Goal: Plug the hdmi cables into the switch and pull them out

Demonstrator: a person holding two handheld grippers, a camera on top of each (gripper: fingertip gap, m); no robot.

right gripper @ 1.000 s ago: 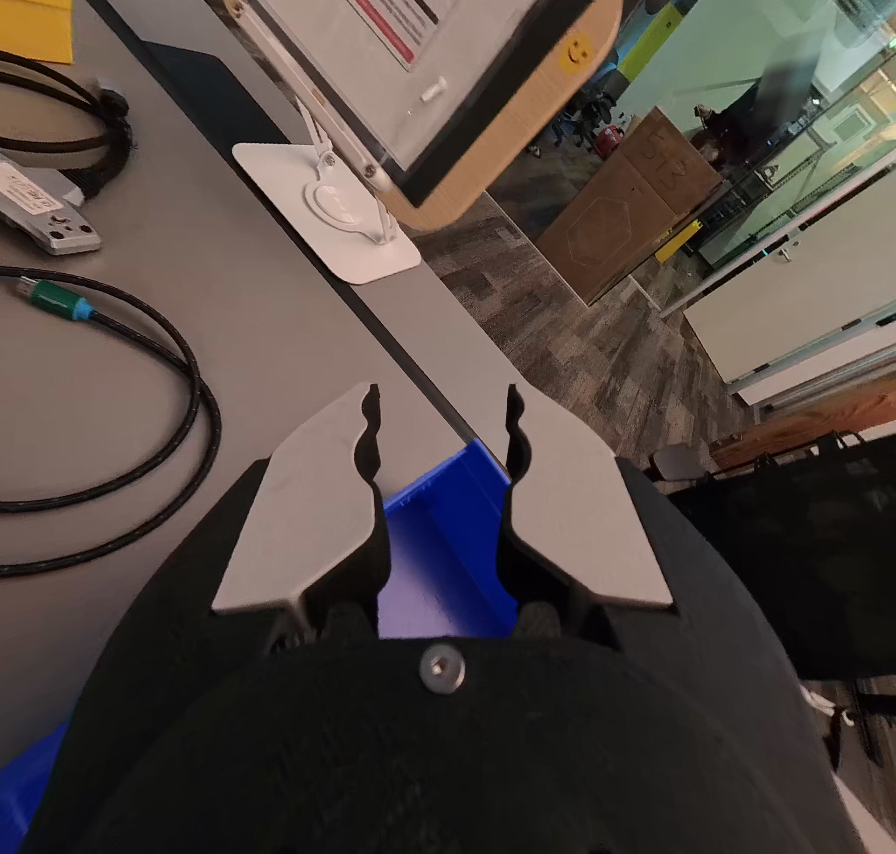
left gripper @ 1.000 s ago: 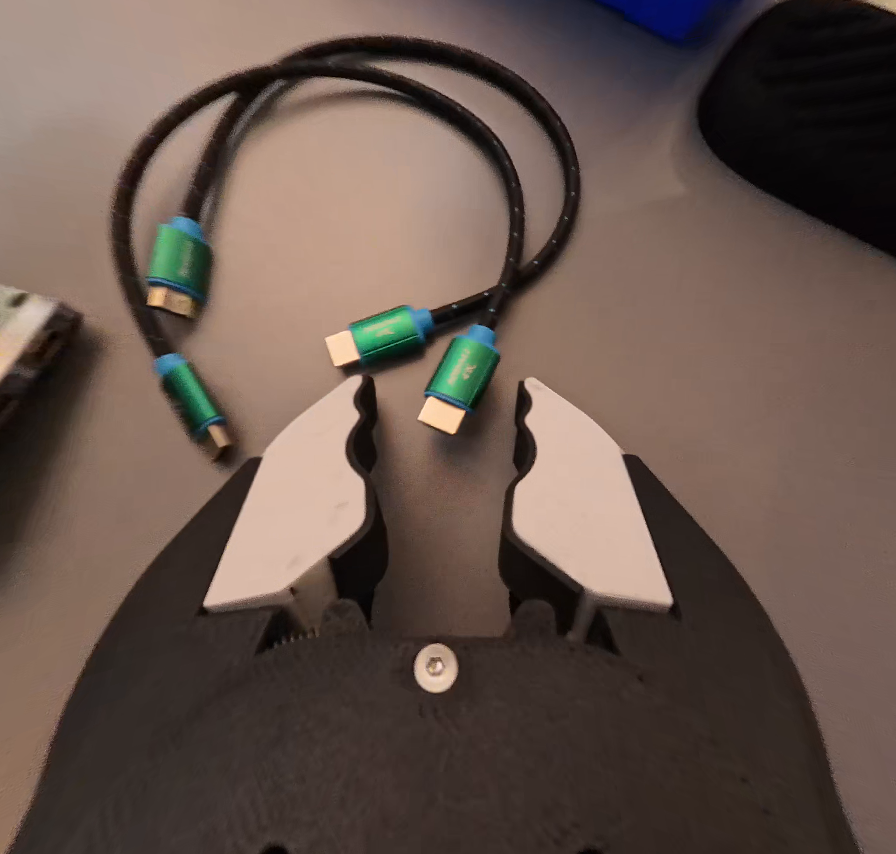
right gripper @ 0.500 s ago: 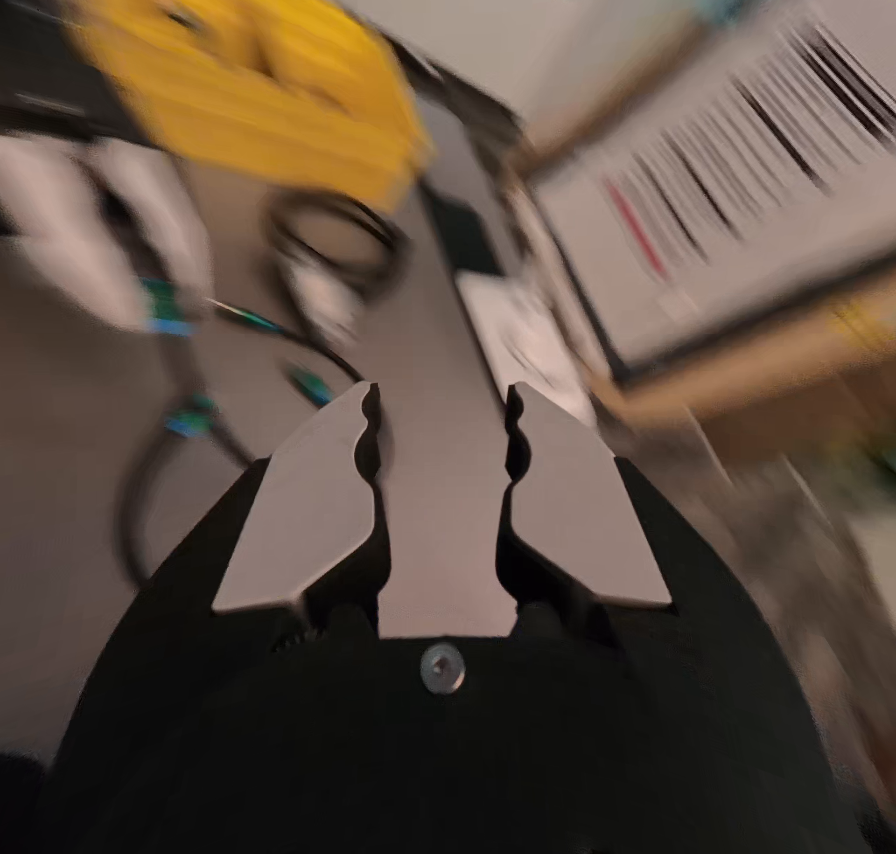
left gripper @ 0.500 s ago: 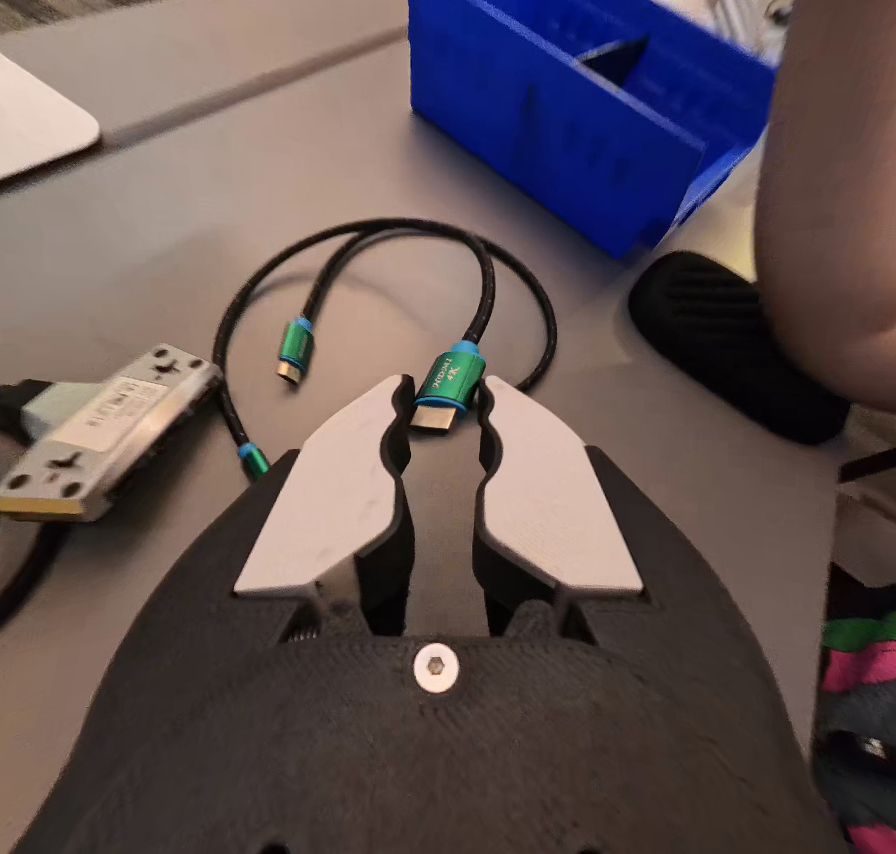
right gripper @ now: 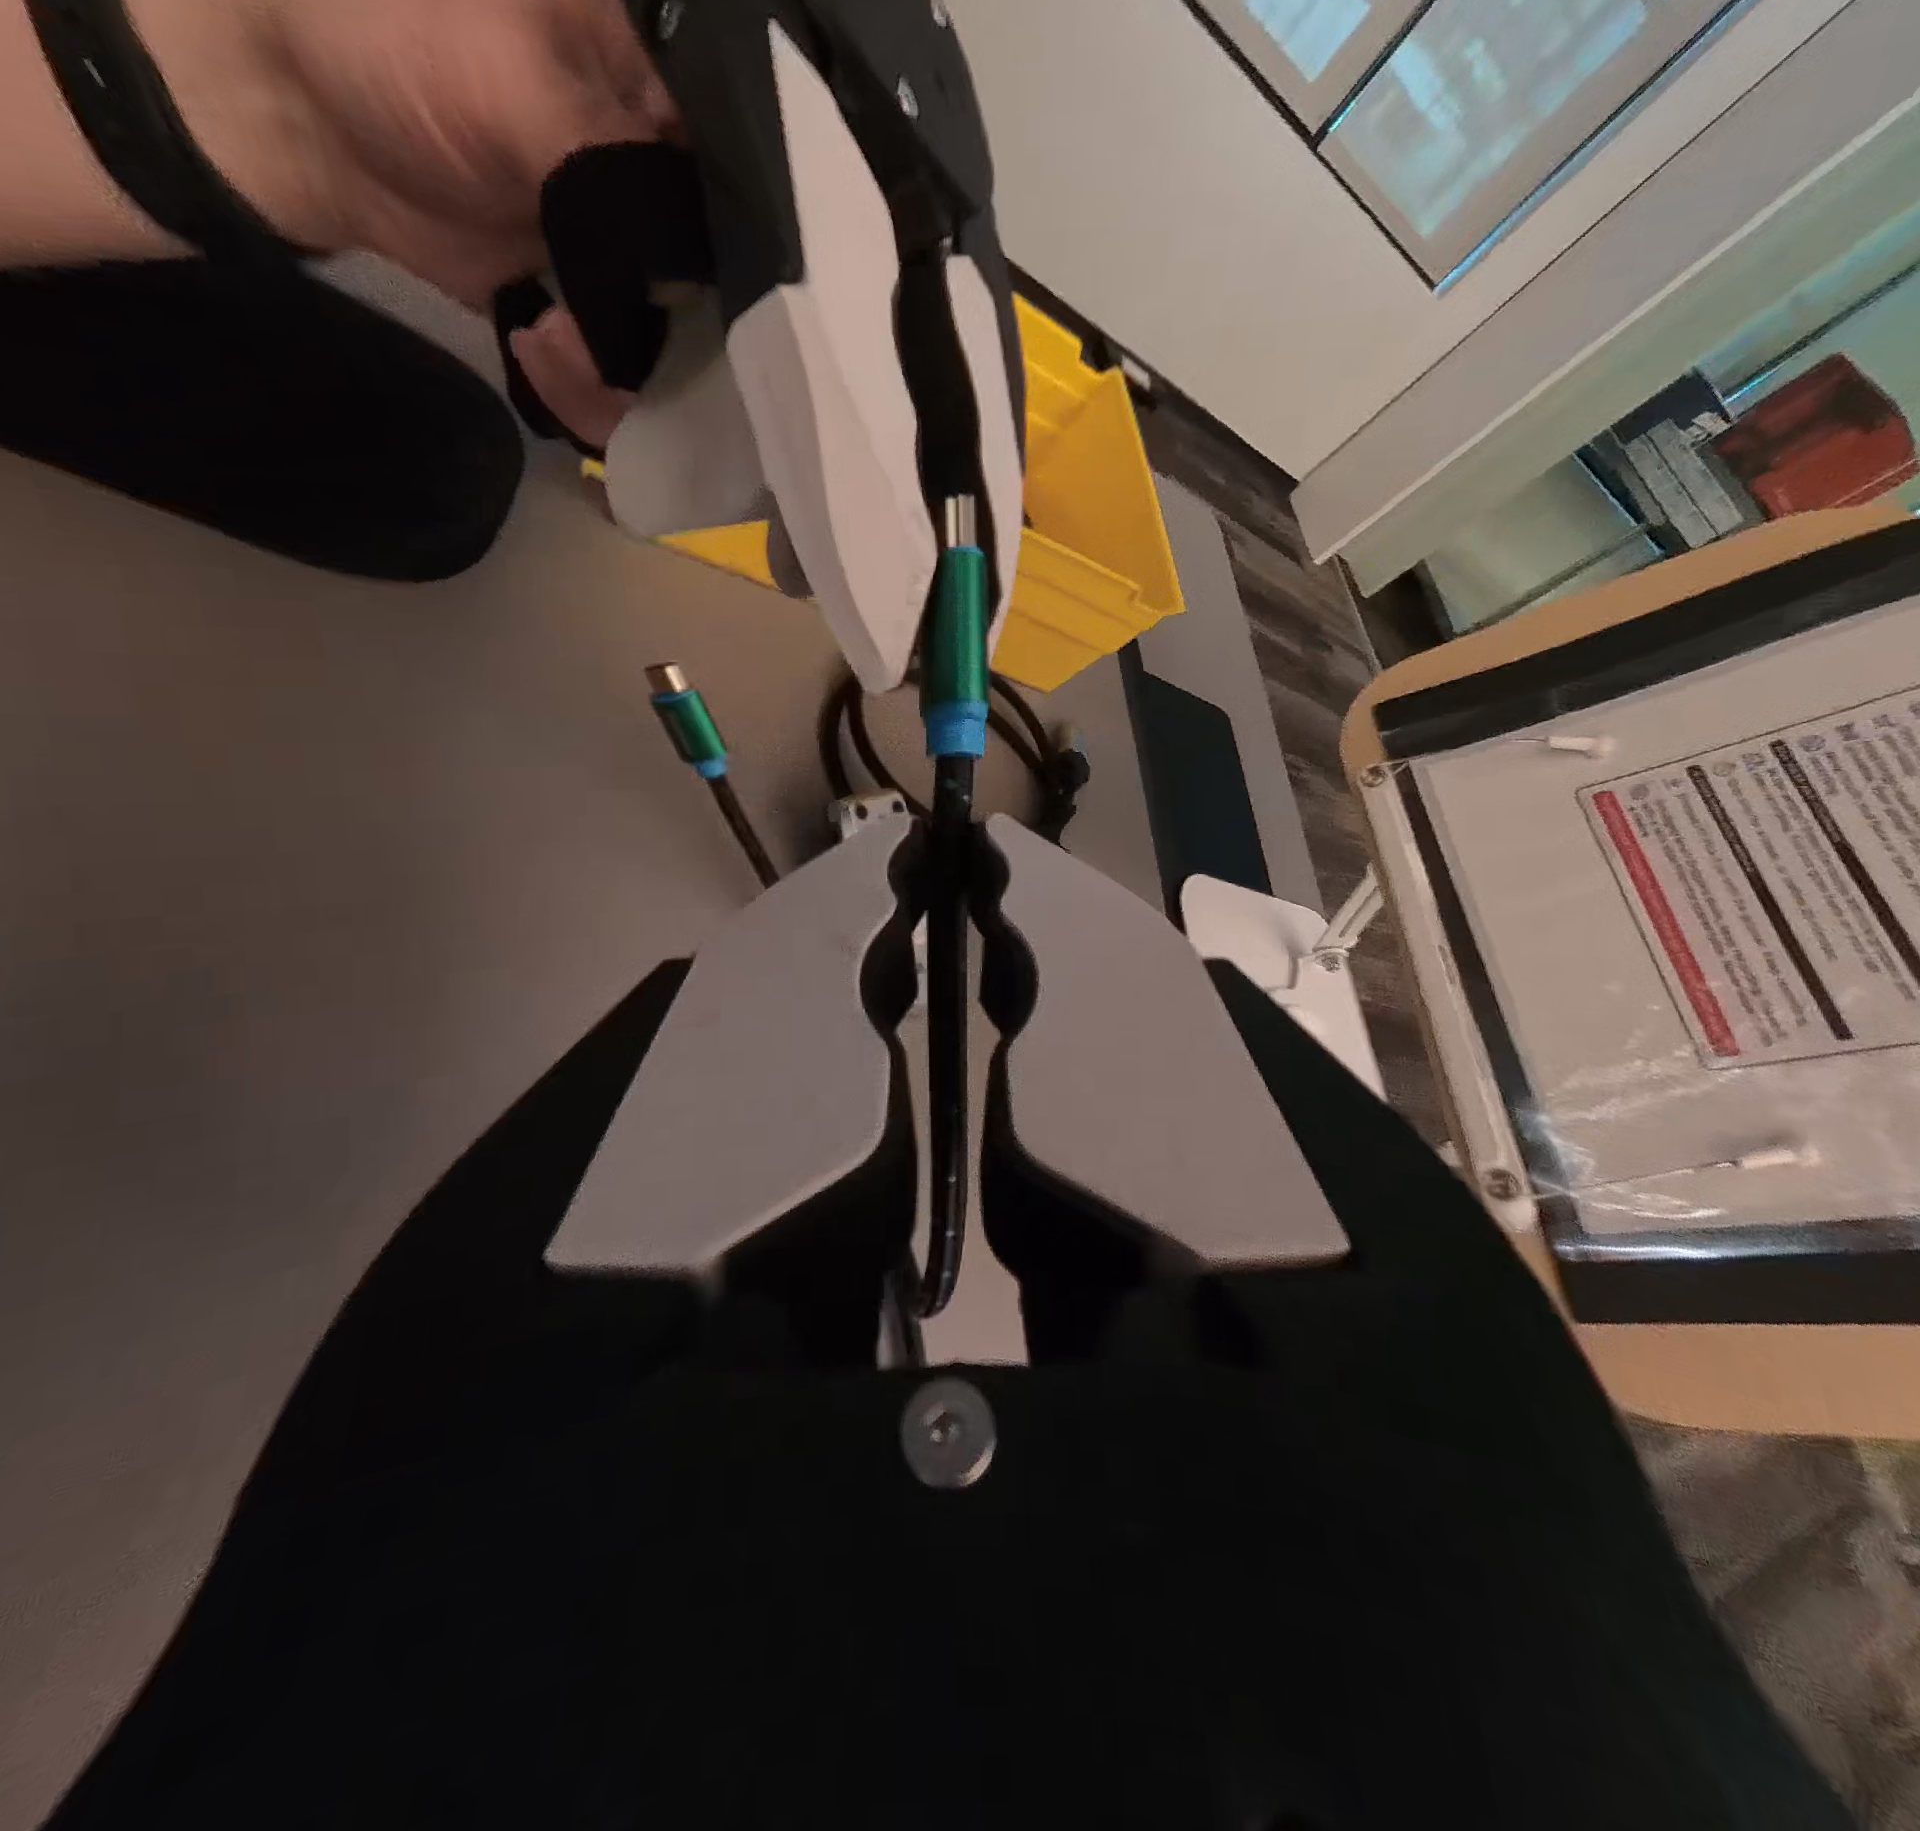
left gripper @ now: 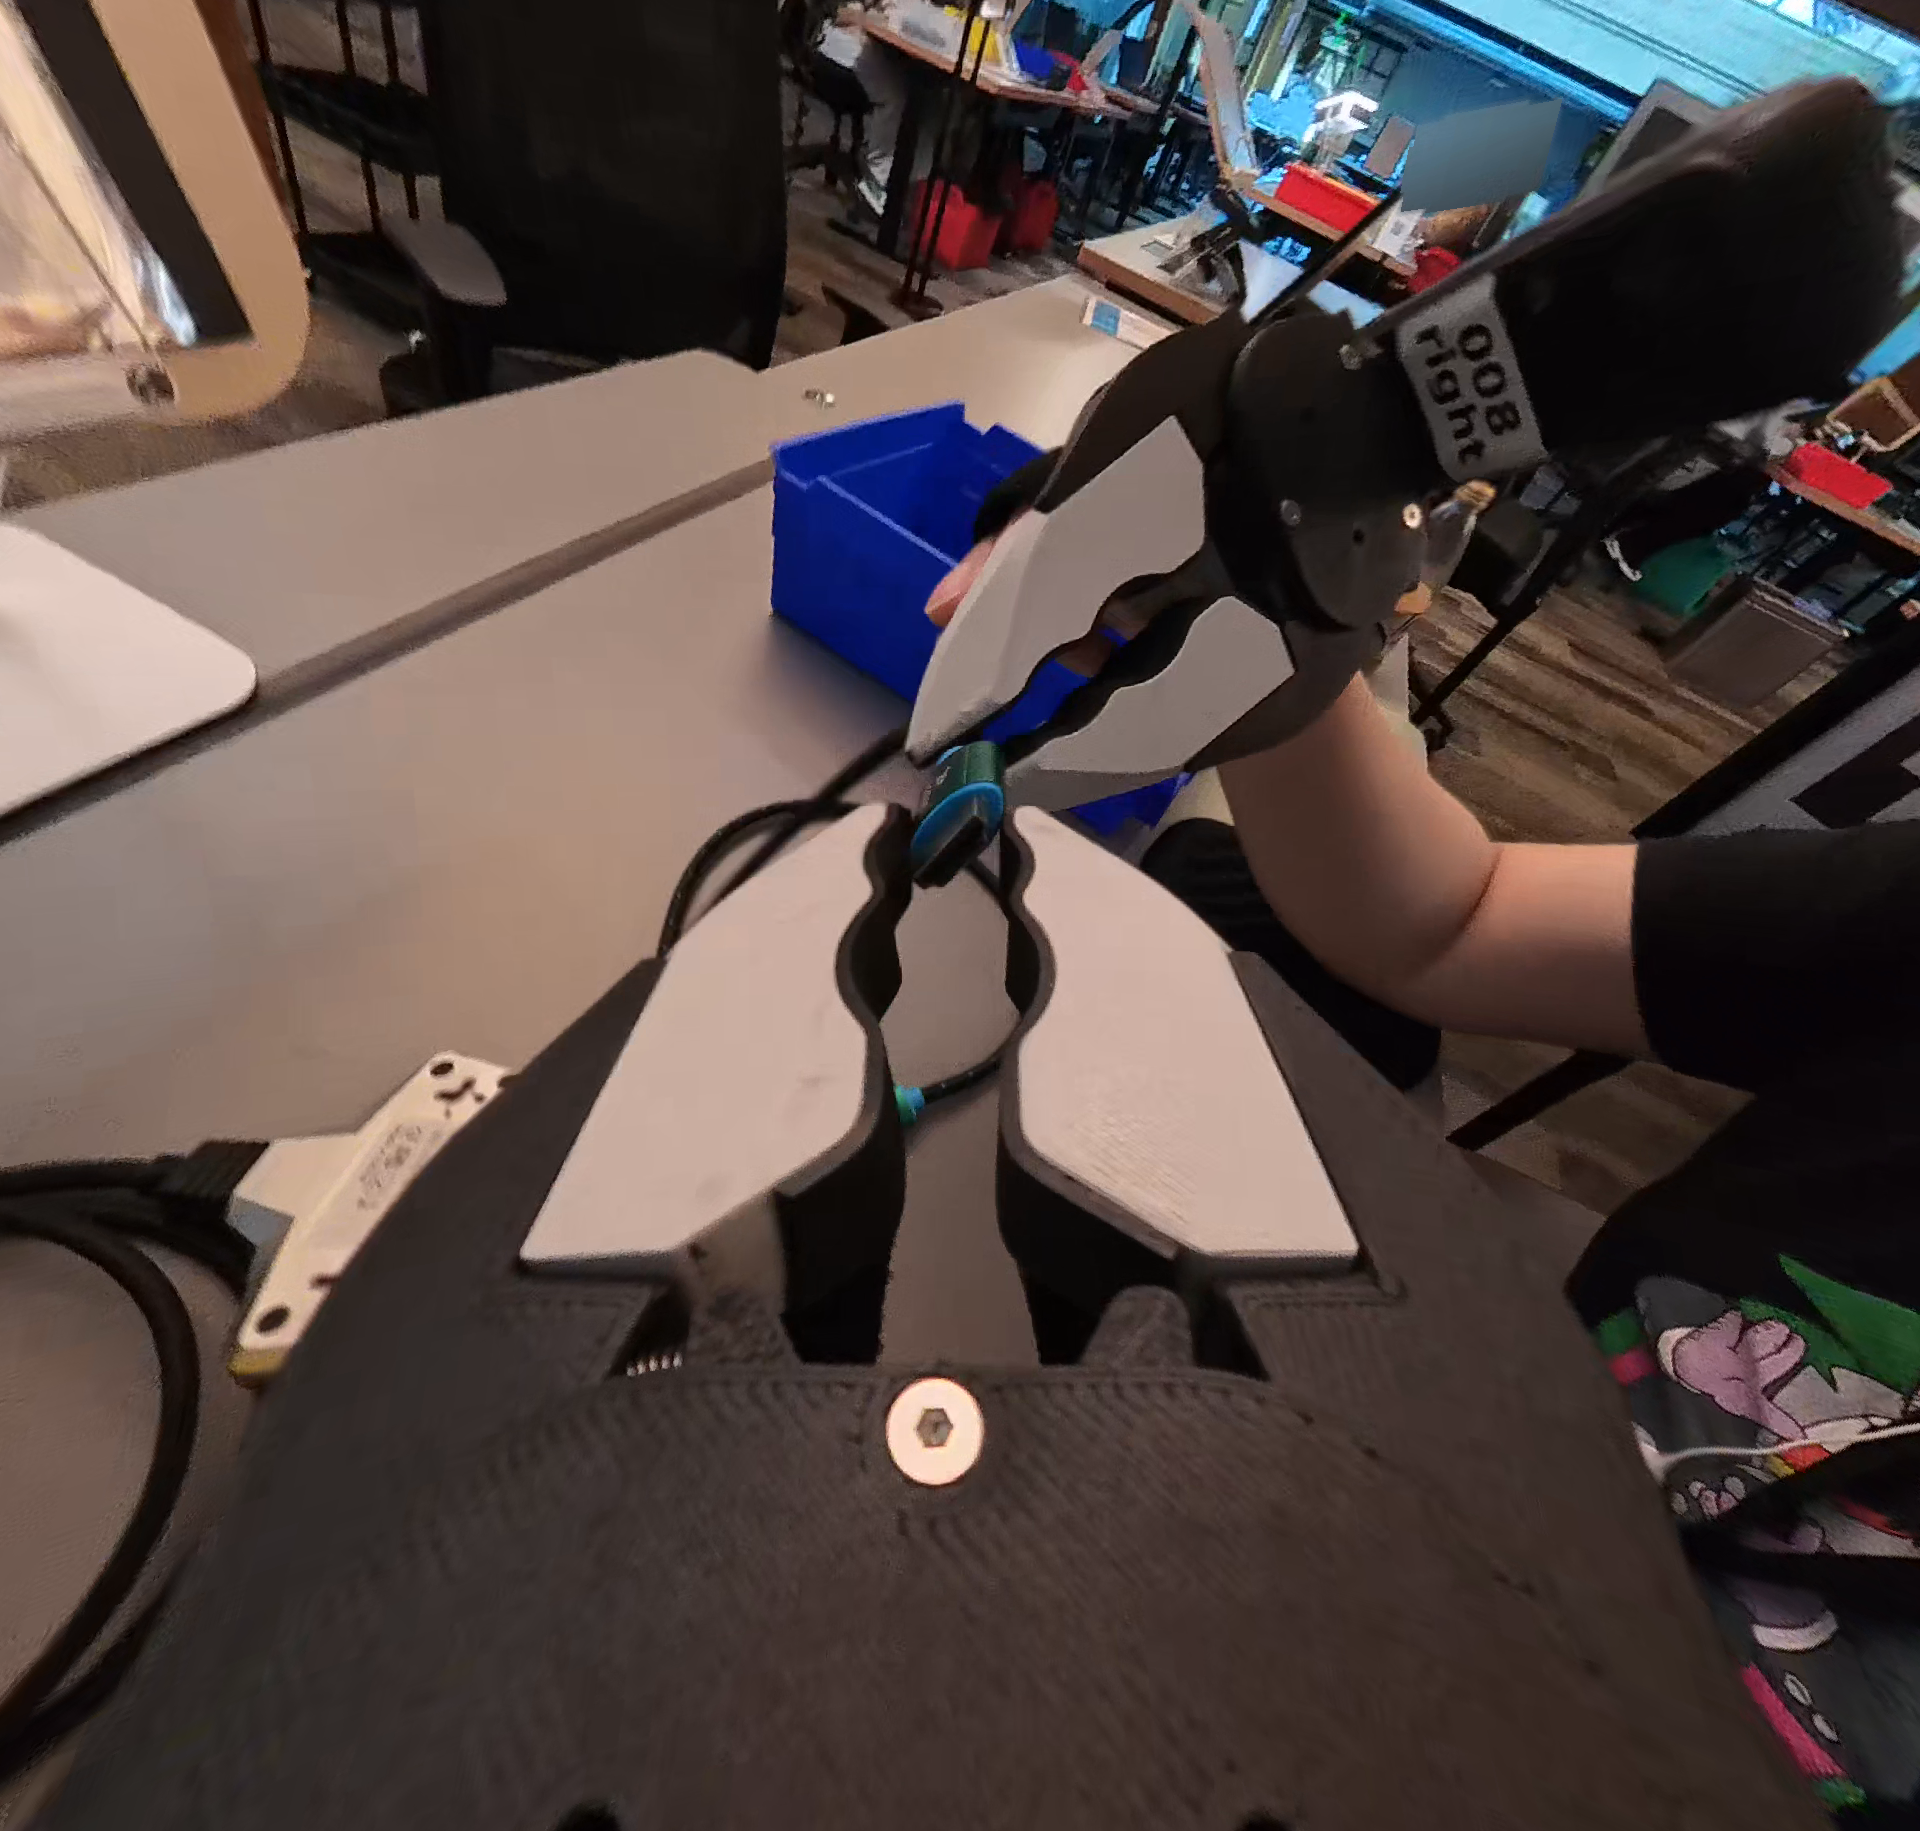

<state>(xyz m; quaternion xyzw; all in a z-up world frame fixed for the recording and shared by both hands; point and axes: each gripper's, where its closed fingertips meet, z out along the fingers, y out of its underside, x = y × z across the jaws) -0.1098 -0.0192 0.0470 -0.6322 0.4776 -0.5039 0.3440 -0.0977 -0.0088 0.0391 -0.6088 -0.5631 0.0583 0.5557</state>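
Note:
A green HDMI plug [left gripper: 964, 789] with a blue collar is held in the air above the grey table [left gripper: 520, 794]. My left gripper [left gripper: 954, 825] is shut on the plug. My right gripper [right gripper: 940, 836] is shut on the black braided cable [right gripper: 951, 1002] just behind the blue collar [right gripper: 951, 732]. The two grippers face each other, tips almost touching; the right gripper [left gripper: 971, 758] comes in from the right. The silver switch [left gripper: 353, 1189] lies at the lower left, partly hidden by my left gripper. A second green plug [right gripper: 686, 721] lies loose on the table.
A blue bin [left gripper: 862, 534] stands behind the grippers and a yellow bin [right gripper: 1081, 555] beyond the switch. A black padded rest [right gripper: 260, 410] lies on the table. A white stand base [left gripper: 94, 659] and framed sign [right gripper: 1662, 950] are at the table's far side. Thick black cables [left gripper: 156, 1345] run from the switch. Both grippers' tips are close together, under 4 cm apart. The silver switch [left gripper: 353, 1189] is about equally far from each gripper, around 20 cm.
My left gripper closed on the plug and lifted it off the table. My right gripper swung across from the table edge and closed on the cable behind the plug.

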